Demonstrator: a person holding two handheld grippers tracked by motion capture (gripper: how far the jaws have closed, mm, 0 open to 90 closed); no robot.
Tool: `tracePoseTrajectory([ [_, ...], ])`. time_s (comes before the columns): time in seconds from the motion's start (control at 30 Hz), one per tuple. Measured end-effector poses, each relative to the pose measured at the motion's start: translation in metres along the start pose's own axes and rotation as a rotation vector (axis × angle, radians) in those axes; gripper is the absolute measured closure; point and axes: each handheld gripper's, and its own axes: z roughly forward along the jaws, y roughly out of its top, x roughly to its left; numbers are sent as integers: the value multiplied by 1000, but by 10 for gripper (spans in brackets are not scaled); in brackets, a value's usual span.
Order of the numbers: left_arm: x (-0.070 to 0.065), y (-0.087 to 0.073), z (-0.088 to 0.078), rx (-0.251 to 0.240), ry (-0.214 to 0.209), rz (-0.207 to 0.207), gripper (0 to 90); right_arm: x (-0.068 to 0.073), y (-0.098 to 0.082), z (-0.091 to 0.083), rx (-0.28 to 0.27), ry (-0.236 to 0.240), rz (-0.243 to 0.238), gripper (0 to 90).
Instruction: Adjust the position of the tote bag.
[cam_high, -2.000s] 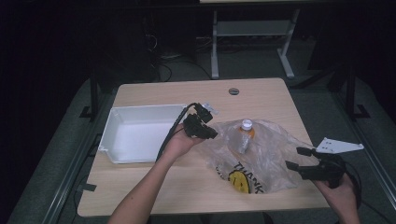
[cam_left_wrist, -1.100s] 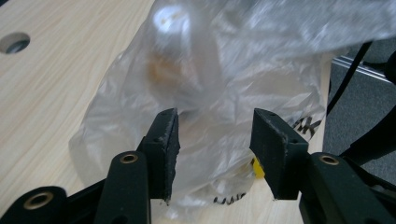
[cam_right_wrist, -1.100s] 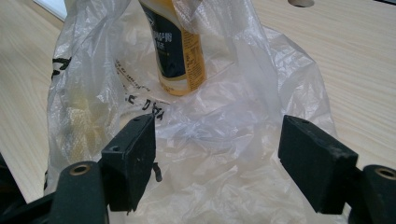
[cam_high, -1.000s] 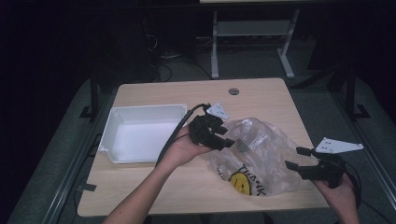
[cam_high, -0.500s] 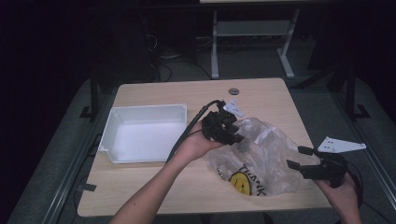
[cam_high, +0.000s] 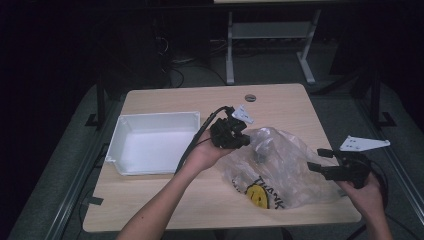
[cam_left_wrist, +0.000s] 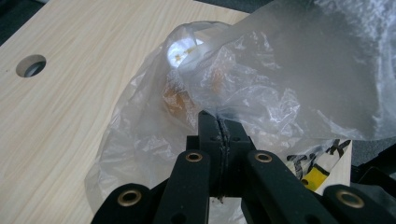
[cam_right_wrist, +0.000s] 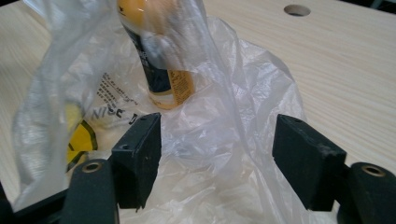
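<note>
My left claw (cam_left_wrist: 219, 128) has just been closing and now pinches a fold of the plastic bag (cam_high: 282, 167), which lies near the surface's right edge with a bottle (cam_right_wrist: 159, 56) inside. My right claw (cam_right_wrist: 217, 140) gapes around slack film. The film is light and slippery; the rim suits gripping. The white tray (cam_high: 155, 145) sits clear.

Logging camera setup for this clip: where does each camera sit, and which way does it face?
High view: fixed above the person's side, looking forward and down on the table, white tray and plastic bag; both forearms and hands enter from below.
Left gripper view: rides the left gripper, looking along jaws shut on the bag's film.
Right gripper view: rides the right gripper, jaws apart, with film between them, facing the bottle inside.
All views share the bag; both gripper views show the bottle.
</note>
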Motion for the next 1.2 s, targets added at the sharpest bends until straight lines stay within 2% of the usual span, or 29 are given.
tracePoseTrajectory([
  [0.17,1,-6,-5,-14,1,-13,895,-7,9,16,34,22,-4,351],
  [0.4,6,-11,-11,-22,-4,-23,897,-10,26,33,94,29,-49,419],
  [0.47,8,-12,-12,-30,-8,-24,897,-12,31,37,110,33,-48,439],
  [0.67,13,-14,-15,-28,-5,-29,898,-20,38,48,135,50,-65,550],
  [0.7,14,-14,-15,-33,-4,-40,898,-21,38,49,139,52,-69,578],
  [0.73,16,-15,-16,-28,-2,-35,898,-22,39,51,145,63,-65,642],
  [0.83,18,-16,-18,-36,3,-54,898,-23,40,52,138,82,-75,770],
  [0.87,19,-16,-19,-29,6,-44,898,-23,40,52,134,94,-78,807],
  [0.93,22,-17,-20,-29,13,-50,899,-23,42,52,123,114,-80,878],
  [1.0,25,-17,-21,-28,21,-57,899,-23,46,50,112,124,-80,896],
  [1.07,29,-17,-22,-13,32,-47,899,-24,51,48,97,126,-75,897],
  [1.2,39,-19,-22,-13,49,-67,899,-27,64,50,109,95,-75,898],
])
